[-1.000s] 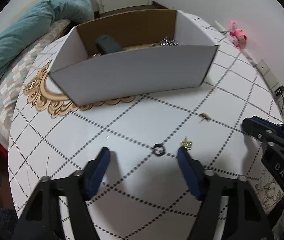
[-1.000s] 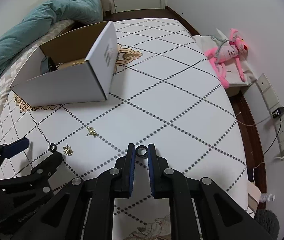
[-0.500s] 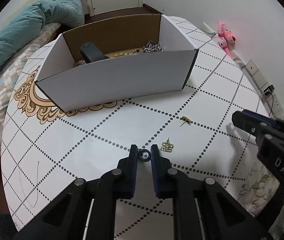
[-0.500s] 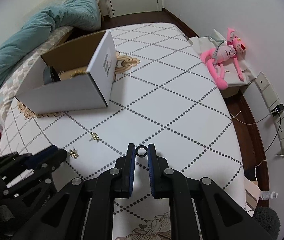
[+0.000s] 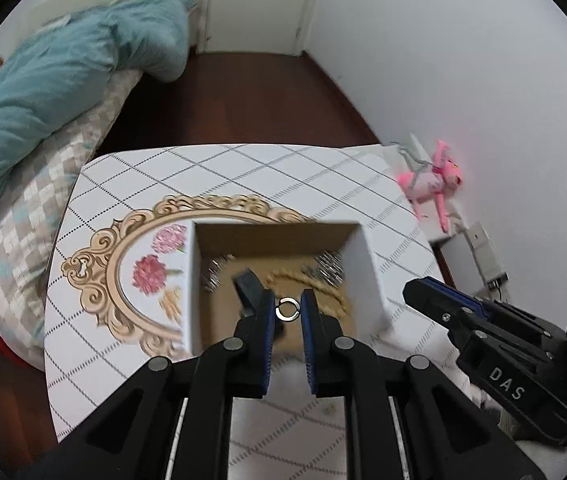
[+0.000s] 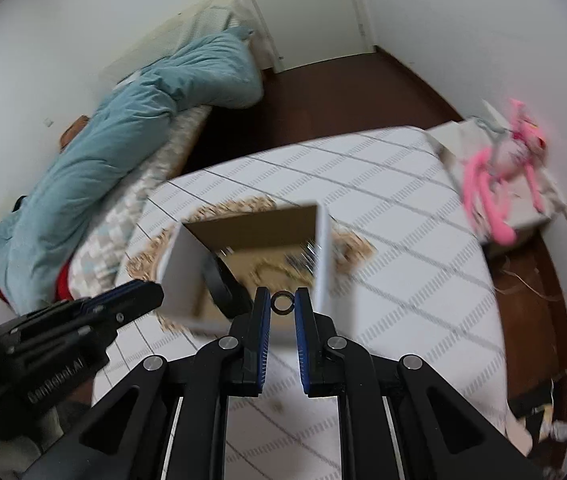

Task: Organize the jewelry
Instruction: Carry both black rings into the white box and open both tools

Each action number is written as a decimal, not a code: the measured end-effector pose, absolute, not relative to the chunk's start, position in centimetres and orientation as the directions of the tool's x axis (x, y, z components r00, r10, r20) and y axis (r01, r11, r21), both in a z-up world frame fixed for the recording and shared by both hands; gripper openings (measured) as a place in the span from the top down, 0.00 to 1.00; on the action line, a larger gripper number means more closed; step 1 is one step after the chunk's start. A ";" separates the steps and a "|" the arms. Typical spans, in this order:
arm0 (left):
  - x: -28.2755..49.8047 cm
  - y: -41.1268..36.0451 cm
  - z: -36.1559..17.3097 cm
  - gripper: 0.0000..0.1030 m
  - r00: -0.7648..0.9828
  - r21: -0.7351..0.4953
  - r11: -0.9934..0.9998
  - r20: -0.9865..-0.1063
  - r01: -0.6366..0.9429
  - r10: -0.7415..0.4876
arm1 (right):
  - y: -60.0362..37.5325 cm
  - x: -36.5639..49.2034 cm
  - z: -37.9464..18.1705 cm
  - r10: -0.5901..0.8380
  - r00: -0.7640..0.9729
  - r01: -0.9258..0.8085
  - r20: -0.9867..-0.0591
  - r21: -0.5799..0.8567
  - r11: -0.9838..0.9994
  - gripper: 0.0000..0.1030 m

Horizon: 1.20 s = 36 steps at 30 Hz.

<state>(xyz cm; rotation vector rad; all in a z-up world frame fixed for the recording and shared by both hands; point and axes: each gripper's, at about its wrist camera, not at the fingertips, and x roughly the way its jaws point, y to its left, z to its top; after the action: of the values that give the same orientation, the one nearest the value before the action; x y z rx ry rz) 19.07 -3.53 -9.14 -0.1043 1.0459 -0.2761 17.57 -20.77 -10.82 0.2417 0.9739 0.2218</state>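
Observation:
A white cardboard box [image 5: 369, 272] with a brown inside stands on the patterned table; it also shows in the right wrist view [image 6: 181, 268]. Inside lie a gold chain [image 5: 307, 284], silver pieces [image 5: 329, 264] and a dark object [image 5: 247, 284]. My left gripper [image 5: 288, 309] is shut on a small ring [image 5: 287, 309] and holds it over the open box. My right gripper [image 6: 282, 304] is shut on a dark ring [image 6: 282, 303], also over the box, just right of the left gripper [image 6: 131, 300]. The right gripper also shows in the left wrist view [image 5: 435, 300].
A bed with a teal duvet [image 5: 55, 76] lies left of the table. A pink plush toy [image 5: 431, 184] sits by the right wall, with wall sockets [image 5: 487, 256] below it. The table's far edge [image 5: 223, 148] meets dark wood floor.
My left gripper closed on the small ring on the table, lifted it and carried it over the box. My right gripper, still holding its ring, also moved up over the box.

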 end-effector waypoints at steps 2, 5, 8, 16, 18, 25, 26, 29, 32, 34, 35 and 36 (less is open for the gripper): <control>20.9 -3.1 -9.9 0.90 0.434 -0.218 0.962 -0.860 0.166 -0.270 | -20.2 19.7 -11.0 0.311 0.512 -0.087 -0.801 0.311 0.946 0.88; 22.8 -2.1 -11.0 0.87 0.395 -0.217 0.968 -0.884 0.126 -0.249 | -19.1 22.8 -11.8 0.327 0.451 -0.107 -0.830 0.313 0.944 0.87; 23.9 -1.5 -12.0 0.80 0.348 -0.211 0.974 -0.910 0.078 -0.225 | -18.4 25.3 -13.1 0.323 0.384 -0.108 -0.865 0.306 0.946 0.87; 23.7 -0.2 -12.1 0.32 0.393 -0.107 0.994 -0.914 0.014 -0.104 | -18.0 25.8 -13.0 0.245 0.399 -0.108 -0.884 0.220 0.969 0.60; 23.4 -0.1 -12.2 0.31 0.400 -0.089 0.996 -0.913 0.008 -0.085 | -18.2 25.4 -13.0 0.210 0.405 -0.096 -0.890 0.186 0.978 0.56; 21.3 -0.3 -13.2 0.00 0.442 0.007 1.000 -0.897 0.011 0.001 | -18.1 23.0 -13.8 -0.006 0.438 -0.063 -0.899 -0.037 0.997 0.02; 21.1 -0.3 -13.4 0.00 0.443 0.015 1.000 -0.896 0.007 0.011 | -18.1 22.7 -14.1 -0.020 0.437 -0.057 -0.899 -0.050 0.997 0.02; 20.5 -0.3 -13.6 0.00 0.449 0.023 1.000 -0.893 -0.001 0.021 | -18.6 21.8 -14.4 -0.047 0.440 -0.041 -0.897 -0.072 0.997 0.00; 19.9 -0.2 -13.5 0.00 0.460 0.026 1.000 -0.888 -0.009 0.027 | -18.9 20.8 -14.3 -0.064 0.453 -0.033 -0.889 -0.089 0.995 0.00; 19.4 -0.1 -13.2 0.00 0.473 0.028 0.999 -0.881 -0.015 0.032 | -19.2 20.2 -14.0 -0.062 0.464 -0.026 -0.884 -0.084 0.996 0.00; 19.0 -0.1 -12.9 0.00 0.480 0.030 0.999 -0.877 -0.018 0.035 | -19.3 19.9 -13.7 -0.065 0.471 -0.023 -0.880 -0.085 0.996 0.00; 18.8 -0.1 -12.7 0.00 0.487 0.030 0.999 -0.873 -0.021 0.036 | -19.4 19.5 -13.4 -0.063 0.479 -0.020 -0.875 -0.082 0.996 0.00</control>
<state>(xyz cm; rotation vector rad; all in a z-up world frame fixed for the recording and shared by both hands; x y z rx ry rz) 18.75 -0.12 -12.70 0.0158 1.0619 0.0350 19.47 -19.37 -13.39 -0.0853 1.0709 -0.0262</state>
